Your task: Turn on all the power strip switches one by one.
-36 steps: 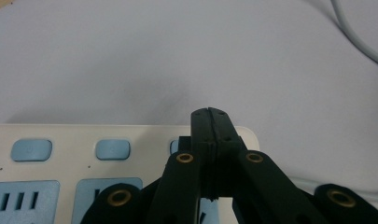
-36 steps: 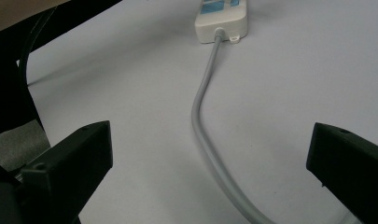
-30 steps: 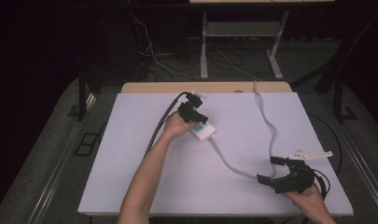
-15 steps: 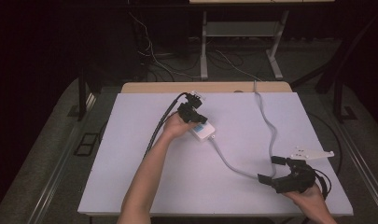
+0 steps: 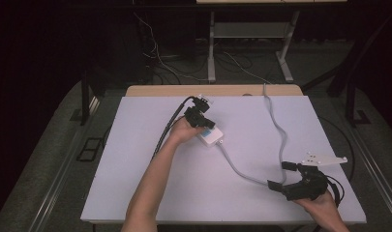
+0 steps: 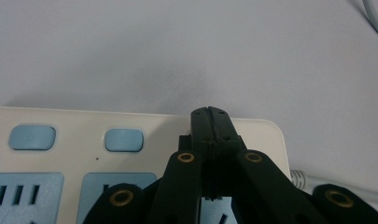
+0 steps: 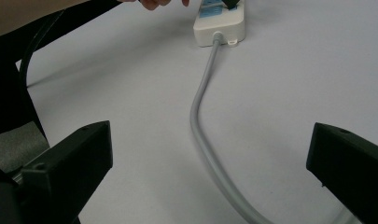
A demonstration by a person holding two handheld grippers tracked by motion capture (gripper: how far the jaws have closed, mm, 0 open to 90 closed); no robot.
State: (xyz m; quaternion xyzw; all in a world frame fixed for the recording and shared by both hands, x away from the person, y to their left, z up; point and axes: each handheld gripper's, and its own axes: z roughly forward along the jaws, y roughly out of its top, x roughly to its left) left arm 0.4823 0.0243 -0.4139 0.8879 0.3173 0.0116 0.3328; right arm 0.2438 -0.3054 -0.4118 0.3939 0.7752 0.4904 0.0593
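a: nearest the person, the right gripper (image 5: 280, 175) rests on the white table (image 5: 135, 183), jaws spread wide and holding nothing, the power strip's grey cable (image 7: 203, 135) running between them untouched.

b: and the power strip (image 5: 210, 135) itself?

a: farther in, well apart from the right gripper, flat on the table with its cable end toward the near edge. the left gripper (image 6: 210, 119) is pressed down on the strip's top face, jaws clenched together with nothing between them, tips just beside the blue switch button (image 6: 124, 140) and above a socket (image 6: 113, 196).

b: what could go wrong?

a: likely the closed tips are meant for a switch. as they sit, they look off the button toward the strip's cable end, so a push could land on bare casing. the strip is light and unheld; pressure off centre could skid or tip it. the slack cable by the right gripper could also snag if that hand moves.
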